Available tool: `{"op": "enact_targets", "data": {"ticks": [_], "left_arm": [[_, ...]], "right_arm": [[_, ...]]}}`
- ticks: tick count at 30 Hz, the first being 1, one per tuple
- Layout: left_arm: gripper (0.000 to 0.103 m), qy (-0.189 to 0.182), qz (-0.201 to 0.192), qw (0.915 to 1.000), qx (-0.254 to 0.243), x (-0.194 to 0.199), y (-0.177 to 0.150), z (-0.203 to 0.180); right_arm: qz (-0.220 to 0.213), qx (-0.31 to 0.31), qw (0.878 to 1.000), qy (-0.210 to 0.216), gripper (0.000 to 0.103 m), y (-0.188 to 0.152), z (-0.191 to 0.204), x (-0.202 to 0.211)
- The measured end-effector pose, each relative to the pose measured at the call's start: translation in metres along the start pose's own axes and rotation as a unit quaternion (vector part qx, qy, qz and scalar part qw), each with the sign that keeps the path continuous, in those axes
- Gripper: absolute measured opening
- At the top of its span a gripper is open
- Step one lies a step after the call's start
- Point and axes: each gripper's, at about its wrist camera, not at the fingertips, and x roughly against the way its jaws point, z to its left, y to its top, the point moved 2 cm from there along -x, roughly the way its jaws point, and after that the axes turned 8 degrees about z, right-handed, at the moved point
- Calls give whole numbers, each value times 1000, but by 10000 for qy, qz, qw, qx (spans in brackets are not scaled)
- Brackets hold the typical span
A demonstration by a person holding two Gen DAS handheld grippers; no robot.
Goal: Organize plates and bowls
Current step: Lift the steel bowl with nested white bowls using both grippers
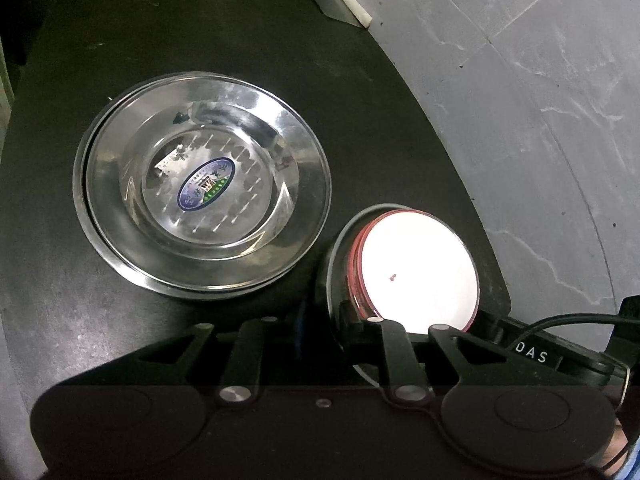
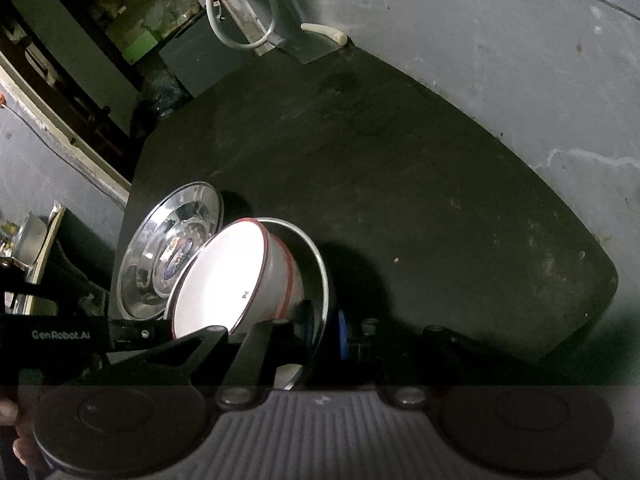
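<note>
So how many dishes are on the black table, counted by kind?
Steel plates: 2, stacked, judging by a second rim underneath
White bowl with red rim: 1
Steel bowl holding the white one: 1
Total: 4

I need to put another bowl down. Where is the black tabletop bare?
Bare: the wide stretch of black tabletop right of the white red-rimmed bowl nested in a steel bowl. Crowded: the near left corner, with the stacked steel plates touching the bowls.
</note>
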Motion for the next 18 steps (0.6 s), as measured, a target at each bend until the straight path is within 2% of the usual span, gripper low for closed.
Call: {"op": "enact_targets", "data": {"ticks": [7, 10, 18], "left_arm": [[19, -33, 20, 10000, 55, -3, -1, 1], [15, -129, 37, 9999, 82, -4, -1, 3], [14, -85, 29, 10000, -6, -5, -2, 1]], "right_arm": [[-13, -96, 9999, 87, 13, 0, -3, 1], [-30, -114, 9999, 106, 13, 0, -3, 1], [-78, -161, 9998, 118, 13, -2, -3, 2]]}}
